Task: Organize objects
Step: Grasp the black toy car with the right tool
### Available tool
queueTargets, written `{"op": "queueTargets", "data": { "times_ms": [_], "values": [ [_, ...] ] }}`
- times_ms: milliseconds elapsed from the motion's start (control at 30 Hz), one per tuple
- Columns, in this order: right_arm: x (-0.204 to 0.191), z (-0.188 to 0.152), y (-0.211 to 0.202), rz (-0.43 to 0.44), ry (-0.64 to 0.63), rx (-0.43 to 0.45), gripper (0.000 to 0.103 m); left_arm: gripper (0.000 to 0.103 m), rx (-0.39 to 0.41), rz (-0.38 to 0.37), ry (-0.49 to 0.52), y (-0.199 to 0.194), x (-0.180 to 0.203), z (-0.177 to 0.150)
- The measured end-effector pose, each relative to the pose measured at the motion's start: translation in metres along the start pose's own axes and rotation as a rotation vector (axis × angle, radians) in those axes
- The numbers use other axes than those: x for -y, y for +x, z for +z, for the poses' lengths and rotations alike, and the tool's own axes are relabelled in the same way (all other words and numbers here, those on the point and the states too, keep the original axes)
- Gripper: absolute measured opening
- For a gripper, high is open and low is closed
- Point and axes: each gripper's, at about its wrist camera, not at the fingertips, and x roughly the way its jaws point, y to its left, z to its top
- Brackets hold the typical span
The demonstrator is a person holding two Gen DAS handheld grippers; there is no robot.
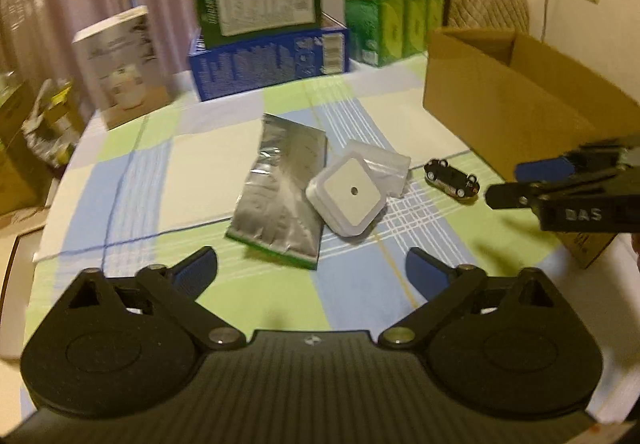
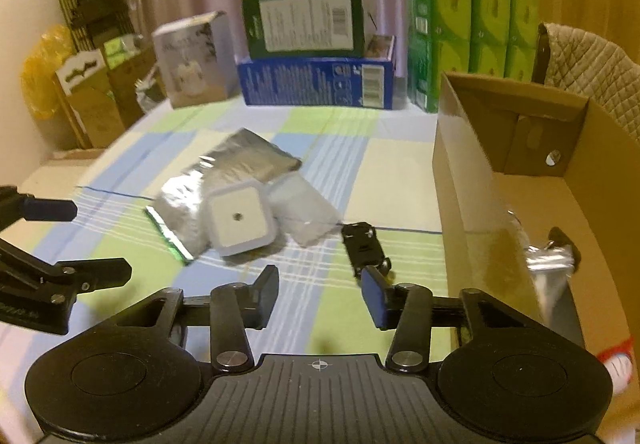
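Both tools spread and empty: the right tool point(image 2: 320, 294) nears the overturned toy car point(image 2: 366, 250) lying on the bench point(image 2: 360, 148) beside the cardboard box point(image 2: 472, 180); straddling its narrow body should seat the grip

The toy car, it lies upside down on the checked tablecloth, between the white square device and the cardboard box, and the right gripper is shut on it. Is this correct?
Not quite. The right gripper is open and holds nothing; the toy car lies just ahead of its fingers, as the right wrist view shows. The rest stands: the car is wheels-up on the tablecloth, between the white square device and the cardboard box.
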Motion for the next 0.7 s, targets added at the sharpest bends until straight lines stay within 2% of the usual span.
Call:
{"op": "queueTargets", "data": {
  "times_ms": [100, 233, 433, 567, 700],
  "values": [
    [0.006, 0.004, 0.020, -0.012, -0.010, -0.019, 0.041, 0.093, -0.006, -0.011, 0.054, 0.020, 0.003, 0.007],
    [0.008, 0.012, 0.045, -0.040, -0.052, -0.049, 0.041, 0.093, 0.000, -0.047, 0.047, 0.037, -0.001, 0.016],
    [0.013, 0.016, 0.074, -0.088, -0.110, -0.103, 0.039, 0.093, 0.005, -0.053, 0.070, 0.052, 0.000, 0.023],
    [0.013, 0.013, 0.085, -0.116, -0.122, -0.133, 0.039, 0.093, 0.007, -0.070, 0.111, 0.060, 0.003, 0.021],
    [0.017, 0.013, 0.094, -0.097, -0.088, -0.155, 0.039, 0.093, 0.007, -0.074, 0.142, 0.067, 0.004, 0.020]
  ]
}}
